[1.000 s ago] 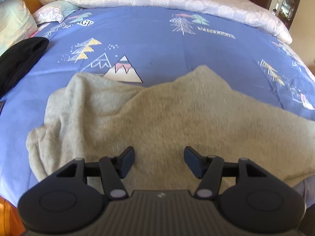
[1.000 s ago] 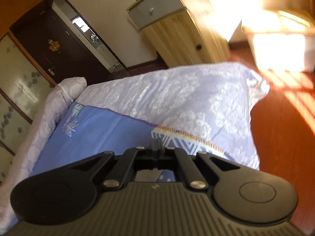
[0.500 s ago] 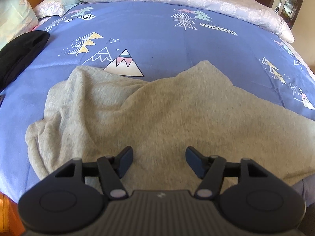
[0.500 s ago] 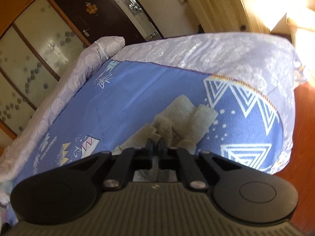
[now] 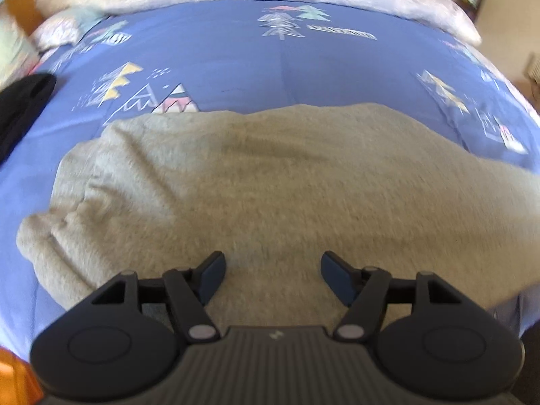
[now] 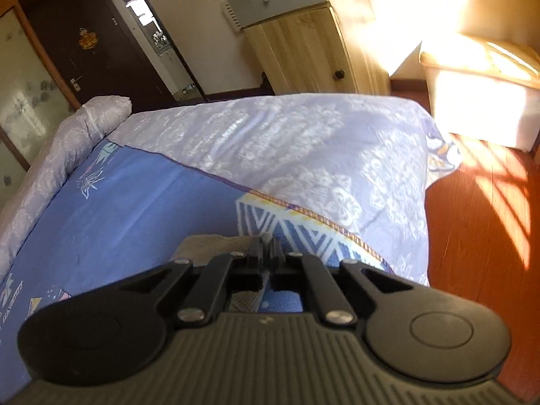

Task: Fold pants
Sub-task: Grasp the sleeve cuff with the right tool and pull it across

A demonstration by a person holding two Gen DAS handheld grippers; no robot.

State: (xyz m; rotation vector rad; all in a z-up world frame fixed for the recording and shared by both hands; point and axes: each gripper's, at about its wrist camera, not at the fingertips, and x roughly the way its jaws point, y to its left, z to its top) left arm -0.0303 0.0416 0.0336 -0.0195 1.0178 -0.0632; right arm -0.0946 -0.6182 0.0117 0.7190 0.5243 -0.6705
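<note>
Blue bed cover [image 5: 236,60] lies under the gray pants [image 5: 270,182]. Left gripper [image 5: 272,278] is spread wide above them. Right gripper [image 6: 269,251] pinches the pants' edge.

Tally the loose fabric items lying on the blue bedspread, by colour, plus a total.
Beige-grey fleece pants: 1
Black garment at the left edge: 1
Total: 2
</note>
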